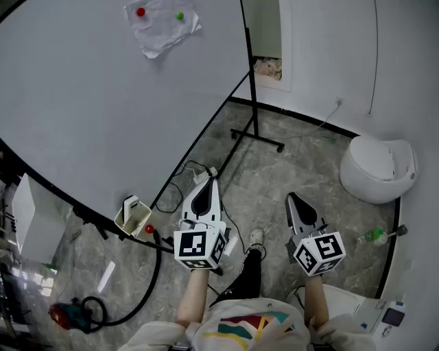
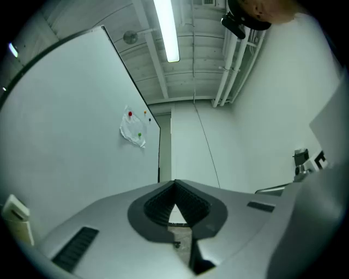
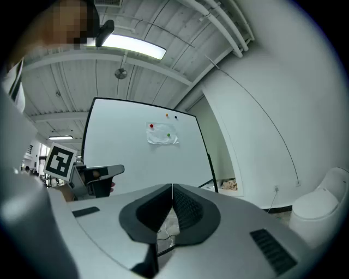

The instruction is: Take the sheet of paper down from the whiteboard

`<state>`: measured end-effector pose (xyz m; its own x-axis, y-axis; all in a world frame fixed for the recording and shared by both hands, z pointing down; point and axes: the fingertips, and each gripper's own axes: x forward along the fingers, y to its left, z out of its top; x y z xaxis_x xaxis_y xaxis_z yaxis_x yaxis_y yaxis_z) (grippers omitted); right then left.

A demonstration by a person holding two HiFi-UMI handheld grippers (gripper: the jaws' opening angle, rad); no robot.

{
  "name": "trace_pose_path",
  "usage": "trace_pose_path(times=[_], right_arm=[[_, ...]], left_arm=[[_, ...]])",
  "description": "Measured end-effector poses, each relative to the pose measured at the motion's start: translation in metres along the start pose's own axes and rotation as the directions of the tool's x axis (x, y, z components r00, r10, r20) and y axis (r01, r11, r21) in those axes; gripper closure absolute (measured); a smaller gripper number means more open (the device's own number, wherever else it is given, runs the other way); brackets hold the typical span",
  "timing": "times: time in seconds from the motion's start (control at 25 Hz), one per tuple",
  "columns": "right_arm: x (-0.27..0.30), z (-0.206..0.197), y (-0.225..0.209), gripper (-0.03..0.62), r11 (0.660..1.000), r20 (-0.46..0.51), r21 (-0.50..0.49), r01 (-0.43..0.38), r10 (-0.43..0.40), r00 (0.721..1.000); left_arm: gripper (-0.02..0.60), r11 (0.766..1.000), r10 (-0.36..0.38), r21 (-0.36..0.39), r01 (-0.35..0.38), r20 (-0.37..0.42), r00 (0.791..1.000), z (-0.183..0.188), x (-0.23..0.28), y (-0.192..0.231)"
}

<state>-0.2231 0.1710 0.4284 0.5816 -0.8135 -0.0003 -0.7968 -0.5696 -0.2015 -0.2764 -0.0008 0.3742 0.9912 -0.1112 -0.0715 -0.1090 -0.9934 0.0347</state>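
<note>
A crumpled white sheet of paper (image 1: 162, 24) hangs high on the whiteboard (image 1: 89, 116), pinned by a red magnet (image 1: 140, 11) and a green magnet (image 1: 180, 16). It also shows as the paper (image 2: 132, 129) in the left gripper view and the paper (image 3: 162, 133) in the right gripper view, small and distant. My left gripper (image 1: 209, 184) and right gripper (image 1: 293, 200) are held level well short of the board, side by side. Both are shut with nothing between the jaws. The left gripper (image 2: 175, 184) and right gripper (image 3: 172, 188) each show their pads meeting at the tips.
The whiteboard stands on a black frame with a wheeled foot (image 1: 257, 137). Its tray holds an eraser (image 1: 130, 209) and a red magnet (image 1: 149, 229). Cables (image 1: 185, 175) lie on the marble floor. A white round bin (image 1: 377, 168) stands at right, with a green bottle (image 1: 374, 236) near it.
</note>
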Motion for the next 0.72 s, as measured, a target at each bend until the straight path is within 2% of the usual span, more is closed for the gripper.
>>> trace_pose_path(times=[0.12, 0.24, 0.36, 0.48, 0.6, 0.72], right_arm=[[0.057, 0.000, -0.029, 0.582, 1.000, -0.004, -0.020, -0.008, 0.008, 1.000], [0.136, 0.014, -0.058, 0.582, 0.996, -0.004, -0.072, -0.043, 0.043, 0.999], [0.226, 0.041, -0.079, 0.582, 0.987, 0.002, -0.122, -0.108, 0.109, 0.994], [0.310, 0.069, -0.089, 0.582, 0.974, 0.026, -0.151, -0.167, 0.173, 0.985], [0.375, 0.092, -0.089, 0.582, 0.950, 0.037, -0.177, -0.256, 0.266, 0.963], [0.429, 0.110, -0.083, 0.582, 0.909, 0.047, -0.201, -0.364, 0.380, 0.924]], left_arm=[[0.537, 1.000, 0.008, -0.017, -0.008, 0.030, 1.000, -0.007, 0.066, 0.028], [0.537, 0.998, 0.057, -0.029, -0.055, 0.079, 0.995, -0.004, 0.139, 0.068], [0.537, 0.992, 0.120, -0.052, -0.114, 0.122, 0.985, 0.011, 0.209, 0.114], [0.537, 0.984, 0.176, -0.041, -0.171, 0.162, 0.971, 0.031, 0.264, 0.161], [0.537, 0.967, 0.256, -0.041, -0.253, 0.190, 0.948, 0.047, 0.297, 0.198], [0.537, 0.941, 0.333, -0.018, -0.337, 0.208, 0.920, 0.060, 0.314, 0.222]])
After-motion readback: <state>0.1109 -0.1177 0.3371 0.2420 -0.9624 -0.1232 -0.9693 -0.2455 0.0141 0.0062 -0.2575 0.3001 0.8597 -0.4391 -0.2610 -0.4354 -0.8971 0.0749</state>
